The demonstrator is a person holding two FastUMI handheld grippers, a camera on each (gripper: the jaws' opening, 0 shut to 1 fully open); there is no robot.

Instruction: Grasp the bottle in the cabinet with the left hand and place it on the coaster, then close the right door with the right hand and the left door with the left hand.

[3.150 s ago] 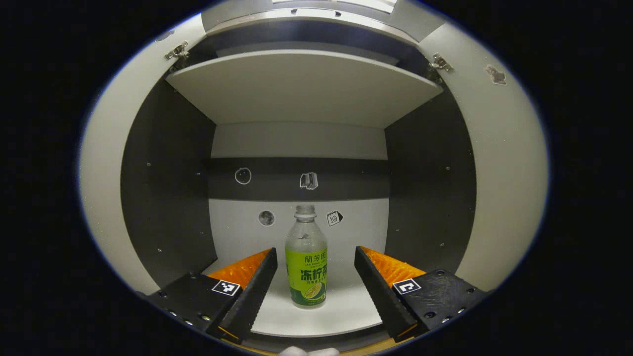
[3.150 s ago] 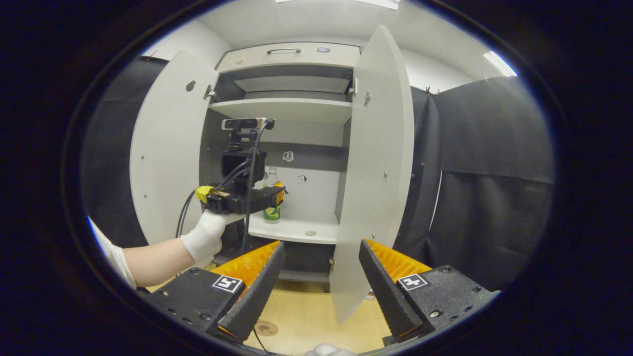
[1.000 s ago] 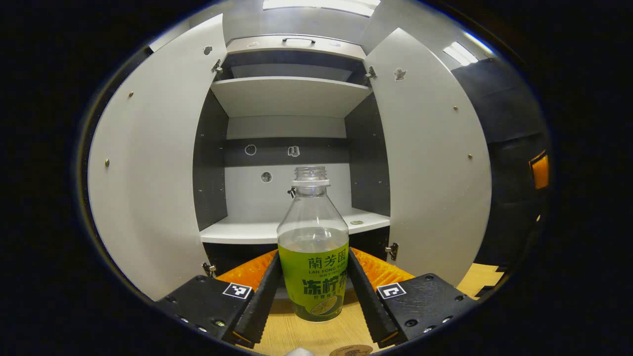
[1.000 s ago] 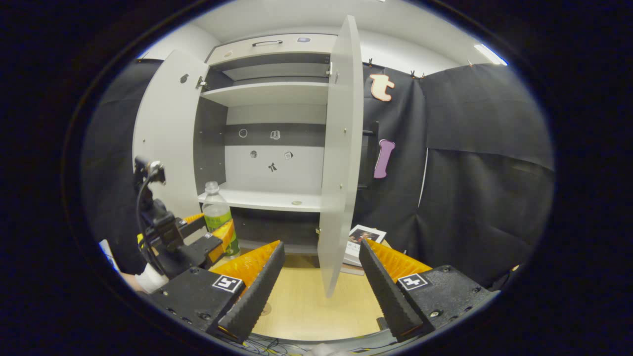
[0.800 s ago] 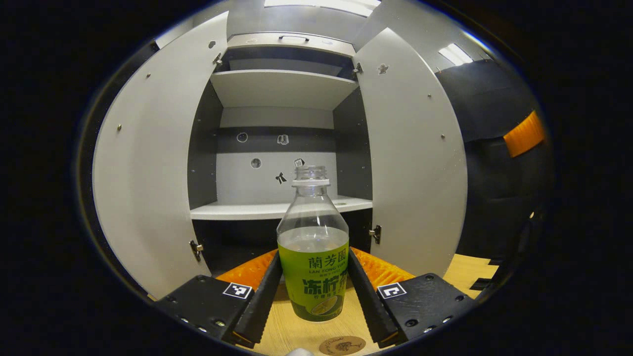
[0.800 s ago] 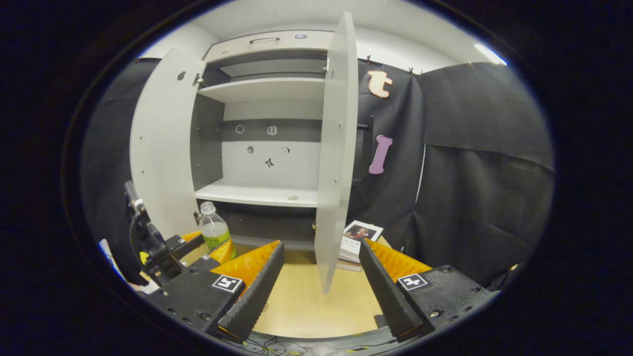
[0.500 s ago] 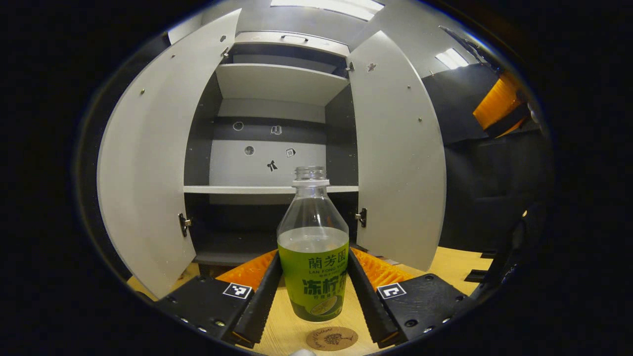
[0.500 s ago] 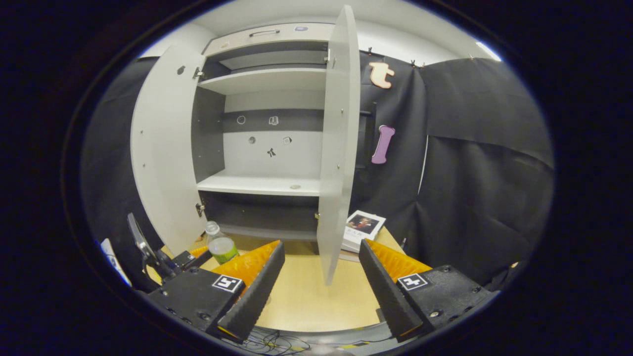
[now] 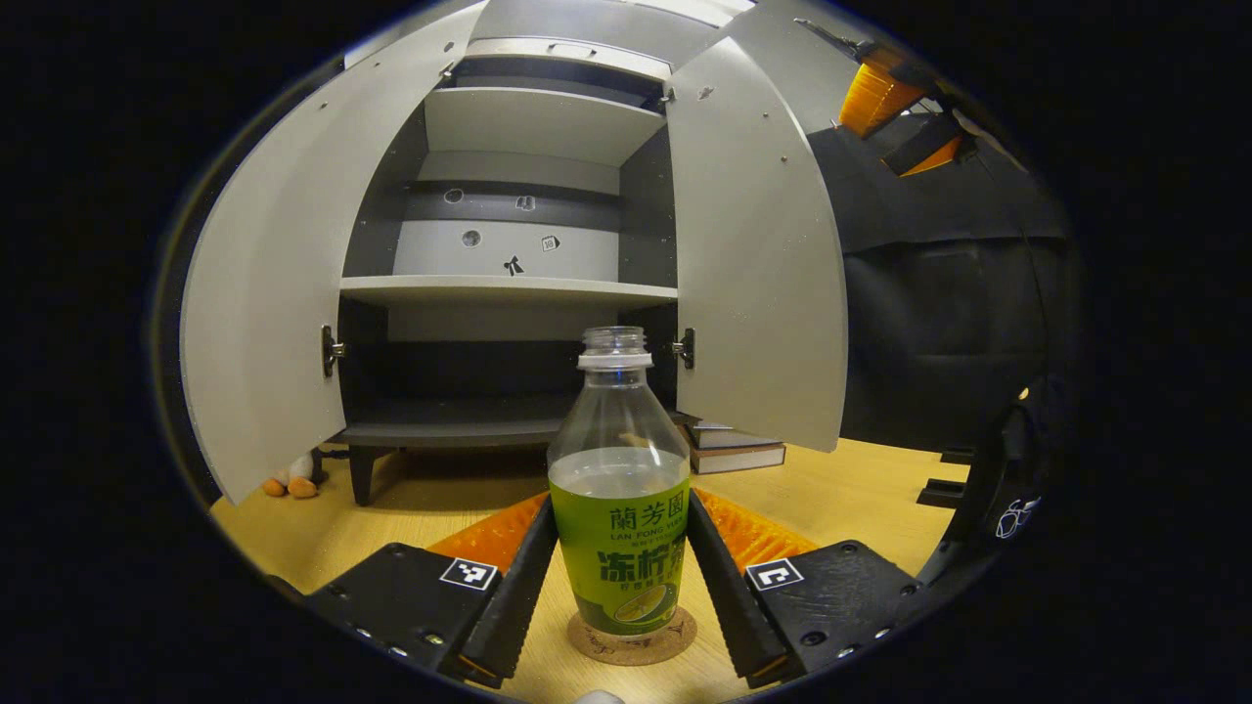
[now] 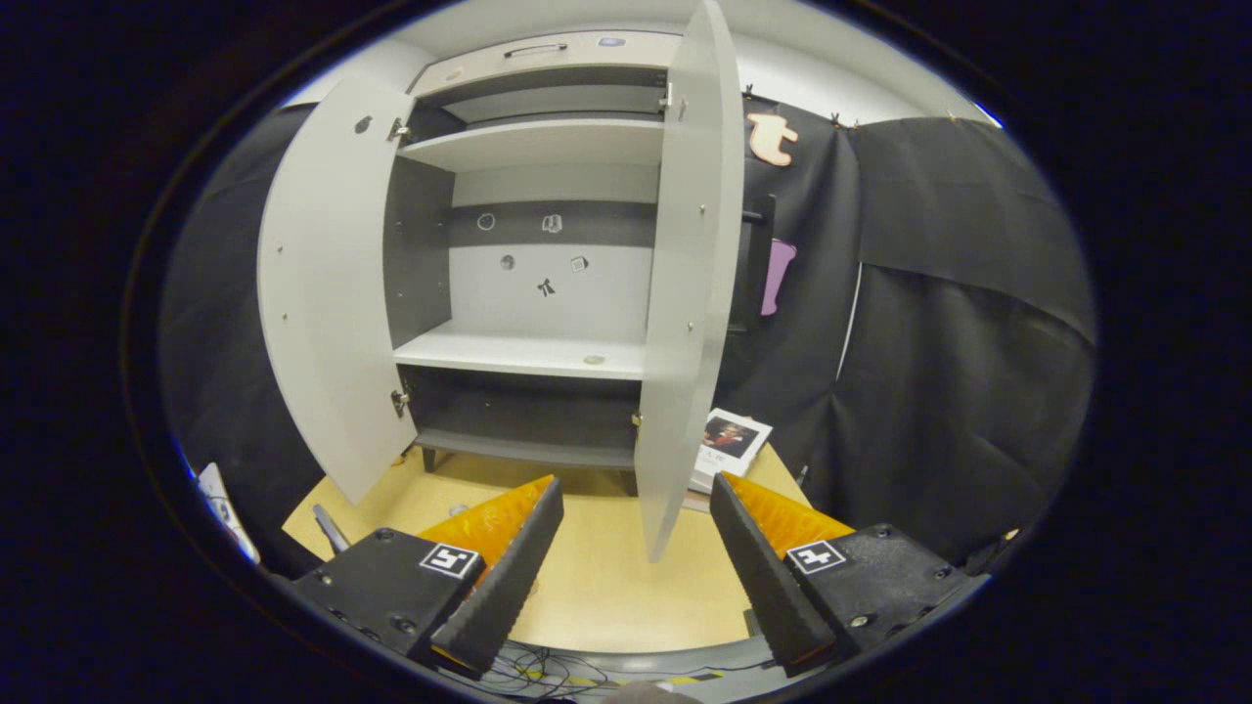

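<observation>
At the bottom centre of the left gripper view, the left gripper pinches the bottle, both fingers pressing its label, its base on the coaster on the tabletop. Beyond, the cabinet stands with both doors wide. Low in the right gripper view, the right gripper holds its fingers spread before the right door.

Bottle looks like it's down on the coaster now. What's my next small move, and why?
Probably open the left claw and back it off. The bottle stands upright with its base on the coaster, both fingers pressing its label. Both cabinet doors are open; the right claw is open, near the right door.
</observation>
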